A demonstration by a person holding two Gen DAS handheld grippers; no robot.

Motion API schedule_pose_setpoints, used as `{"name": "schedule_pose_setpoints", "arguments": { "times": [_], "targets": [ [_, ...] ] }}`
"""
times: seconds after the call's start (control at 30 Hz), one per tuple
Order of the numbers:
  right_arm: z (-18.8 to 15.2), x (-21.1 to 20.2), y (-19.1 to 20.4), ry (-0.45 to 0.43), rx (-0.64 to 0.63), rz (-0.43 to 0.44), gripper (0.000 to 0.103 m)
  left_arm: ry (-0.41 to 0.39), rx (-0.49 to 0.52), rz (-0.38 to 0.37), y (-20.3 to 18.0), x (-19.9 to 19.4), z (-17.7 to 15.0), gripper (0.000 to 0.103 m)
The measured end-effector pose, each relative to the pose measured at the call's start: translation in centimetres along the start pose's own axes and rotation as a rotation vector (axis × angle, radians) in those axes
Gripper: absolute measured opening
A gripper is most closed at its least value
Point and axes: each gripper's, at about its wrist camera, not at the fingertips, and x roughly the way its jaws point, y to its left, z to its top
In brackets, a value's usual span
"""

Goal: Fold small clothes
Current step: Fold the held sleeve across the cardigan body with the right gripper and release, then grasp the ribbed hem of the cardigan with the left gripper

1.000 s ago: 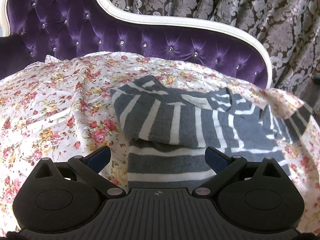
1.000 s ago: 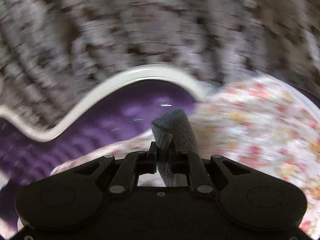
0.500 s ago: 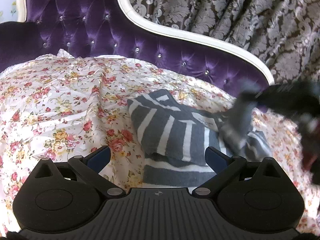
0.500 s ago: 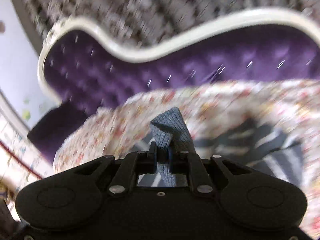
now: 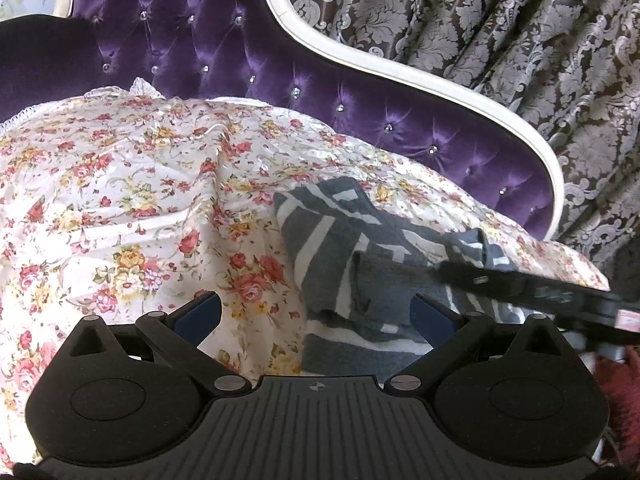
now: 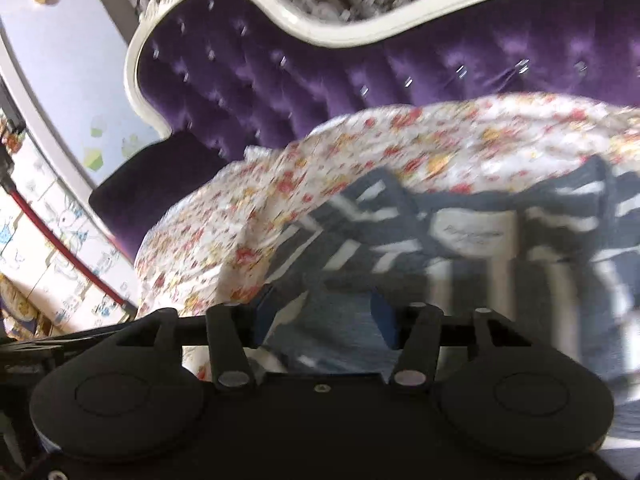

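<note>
A grey sweater with white stripes lies partly folded on the floral sheet. My left gripper hovers open over the sweater's near left edge, nothing between its blue pads. In the right wrist view the sweater fills the right half, its neck label facing up. My right gripper is low over it and its jaws are opening. Grey knit lies under the gap, and the pads do not press on it. The right gripper's black body reaches in from the right in the left wrist view.
The sheet covers a purple tufted sofa with a white curved frame. A patterned grey curtain hangs behind. Dark red knit fabric shows at the lower right edge. Cartoon-printed panels stand left of the sofa.
The right gripper swung down from facing the sofa back to the sweater, carrying a grey knit part, and its jaws have parted off it. The left gripper drifted left.
</note>
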Motion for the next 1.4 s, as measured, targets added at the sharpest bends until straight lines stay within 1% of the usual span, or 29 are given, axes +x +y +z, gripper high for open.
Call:
{"name": "schedule_pose_setpoints", "arguments": {
  "times": [0.07, 0.23, 0.33, 0.4, 0.47, 0.5, 0.57, 0.63, 0.7, 0.73, 0.77, 0.8, 0.83, 0.9, 1.03, 1.13, 1.2, 1.27, 1.3, 1.33, 1.37, 1.4],
  "targets": [
    [-0.1, -1.4, -1.4, -0.040, 0.016, -0.034, 0.060, 0.005, 0.002, 0.002, -0.1, 0.4, -0.2, 0.102],
    [-0.7, -5.0, -6.3, -0.146, 0.070, -0.184, 0.060, -0.008, 0.022, -0.022, -0.5, 0.9, -0.9, 0.102],
    [-1.1, -6.4, -8.7, -0.195, 0.091, -0.273, 0.062, -0.023, 0.065, -0.077, -0.9, 1.0, -1.0, 0.101],
    [-1.4, -7.2, -9.9, -0.219, 0.093, -0.312, 0.065, -0.042, 0.064, -0.114, -1.1, 1.1, -1.1, 0.101],
    [-1.5, -7.5, -10.6, -0.215, 0.095, -0.351, 0.070, -0.050, 0.049, -0.155, -1.2, 1.5, -1.0, 0.101],
    [-1.1, -7.3, -10.6, -0.199, 0.093, -0.369, 0.070, -0.048, 0.039, -0.171, -1.2, 1.8, -0.8, 0.101],
    [-0.5, -7.6, -10.4, -0.204, 0.058, -0.380, 0.078, -0.022, 0.016, -0.169, -1.6, 2.6, 0.1, 0.101],
    [0.2, -8.2, -10.0, -0.226, 0.029, -0.392, 0.080, -0.006, 0.012, -0.162, -2.3, 3.5, 1.2, 0.101],
    [0.3, -8.8, -10.0, -0.255, 0.032, -0.378, 0.085, 0.014, 0.020, -0.158, -2.9, 4.6, 2.2, 0.101],
    [0.3, -9.0, -10.1, -0.262, 0.048, -0.361, 0.088, 0.026, 0.023, -0.156, -3.3, 5.3, 2.6, 0.101],
    [0.2, -9.2, -10.3, -0.262, 0.064, -0.344, 0.090, 0.039, 0.026, -0.158, -3.6, 5.9, 3.0, 0.101],
    [0.2, -9.3, -10.6, -0.261, 0.081, -0.329, 0.090, 0.051, 0.025, -0.159, -3.9, 6.6, 3.3, 0.097],
    [0.2, -9.4, -10.7, -0.261, 0.092, -0.324, 0.090, 0.064, 0.024, -0.158, -4.1, 7.2, 3.6, 0.087],
    [0.3, -9.5, -11.3, -0.257, 0.115, -0.324, 0.090, 0.100, 0.018, -0.148, -4.5, 8.7, 3.9, 0.081],
    [0.4, -10.7, -12.9, -0.281, 0.197, -0.319, 0.090, 0.157, -0.005, -0.112, -4.5, 10.8, 3.5, 0.077],
    [0.4, -12.0, -14.3, -0.315, 0.265, -0.329, 0.090, 0.182, -0.028, -0.107, -4.5, 11.5, 2.9, 0.075],
    [0.3, -12.8, -15.2, -0.336, 0.302, -0.344, 0.090, 0.185, -0.023, -0.099, -4.7, 11.7, 2.6, 0.075],
    [0.2, -13.4, -15.8, -0.349, 0.333, -0.350, 0.090, 0.186, 0.007, -0.092, -5.2, 11.7, 2.5, 0.074],
    [0.2, -13.6, -16.1, -0.351, 0.344, -0.353, 0.090, 0.188, 0.019, -0.093, -5.4, 11.7, 2.4, 0.069],
    [0.1, -13.6, -16.2, -0.351, 0.348, -0.355, 0.090, 0.192, 0.026, -0.094, -5.6, 11.7, 2.4, 0.046],
    [0.1, -13.6, -16.3, -0.347, 0.351, -0.358, 0.090, 0.195, 0.034, -0.088, -5.9, 11.5, 2.4, 0.029],
    [0.1, -13.5, -16.4, -0.342, 0.352, -0.361, 0.090, 0.191, 0.037, -0.080, -6.0, 11.3, 2.5, 0.010]
  ]
}}
